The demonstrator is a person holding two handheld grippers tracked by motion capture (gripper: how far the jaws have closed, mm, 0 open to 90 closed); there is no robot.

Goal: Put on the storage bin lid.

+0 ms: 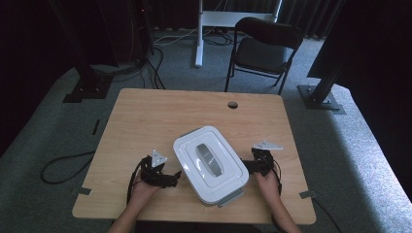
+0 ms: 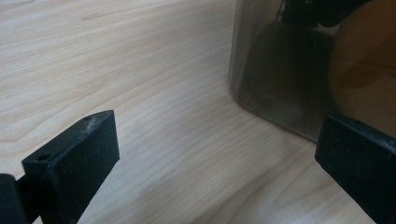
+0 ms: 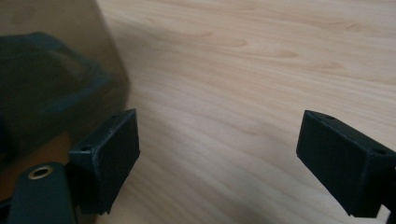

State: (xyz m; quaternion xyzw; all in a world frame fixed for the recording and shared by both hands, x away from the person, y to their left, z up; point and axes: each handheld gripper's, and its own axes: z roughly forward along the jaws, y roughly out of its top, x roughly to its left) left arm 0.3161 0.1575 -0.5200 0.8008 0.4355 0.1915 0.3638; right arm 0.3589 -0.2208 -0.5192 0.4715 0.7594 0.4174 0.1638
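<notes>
Two grippers flank one lidded box (image 1: 211, 164) in the high view, and that box serves as the landmark for everything else. It sits on the wooden table (image 1: 160, 111), toward the person's edge of it, turned at an angle, with a white lid (image 1: 187, 148) and a grey handle (image 1: 208, 158) recessed in the lid's middle. The left gripper (image 1: 171, 178) rests on the table just beside the box's left side, and the right gripper (image 1: 245, 166) sits against the box's right side. I judge this symmetric placement as a setup for gripping or steadying the box from both sides, perhaps to lift it or to work the lid.

From the left gripper view, the left gripper (image 2: 219, 158) stands wide, its jaws far apart with bare wood between them. The box's smoky translucent wall (image 2: 261, 70) rises ahead and toward the right jaw, near but not yet between the jaws; the spread probably leaves room to take a corner or latch.

From the right gripper view, the right gripper (image 3: 219, 154) is likewise spread wide and holds nothing. The box's dark wall (image 3: 56, 70) stands just beside the left jaw, possibly touching it, though I cannot tell for sure. Open table lies past the other jaw.
</notes>
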